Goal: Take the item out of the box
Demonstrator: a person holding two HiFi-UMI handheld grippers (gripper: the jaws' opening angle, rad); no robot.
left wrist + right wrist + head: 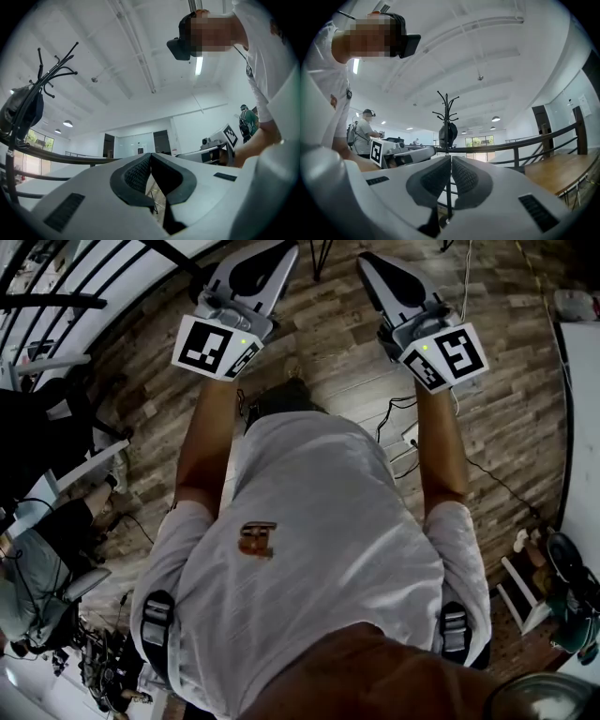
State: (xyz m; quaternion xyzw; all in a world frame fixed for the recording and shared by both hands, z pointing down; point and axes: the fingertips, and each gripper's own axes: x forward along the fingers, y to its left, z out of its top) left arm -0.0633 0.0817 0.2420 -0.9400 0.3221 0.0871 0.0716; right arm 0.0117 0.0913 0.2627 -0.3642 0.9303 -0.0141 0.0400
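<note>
- out over the wooden floor (pixel 328 334), the person holds both arms straight ahead, one tool in each fist, both raised well clear of the boards
- the left hand-held gripper (pixel 151 156) has its jaws pressed together at the tips, with nothing between the ribbed dark pads; only a thin slit lower down lets a bit of floor show through
- the right hand-held gripper (pixel 451 158) is likewise closed tip to tip and carries nothing
- from above, the two tools sit side by side and well apart, their noses leaning a little toward each other, each with its marker cube turned up: the left cube (pixel 216 346) and the right cube (pixel 445 355)
- bare forearms run back from the cubes to a white t-shirt (pixel 309 549) that fills the middle of the head view
- a loose cable (pixel 398 413) trails on the floor just inside the right forearm
- along the right tool's line of sight stands a black coat stand (pixel 446 112) with a dark bag hung on it, and a dark railing (pixel 543 140) runs across behind it
- another person (pixel 363 129) in a white top stands far back in the room
- where the box and its item are i cannot tell; none of the three views takes them in
</note>
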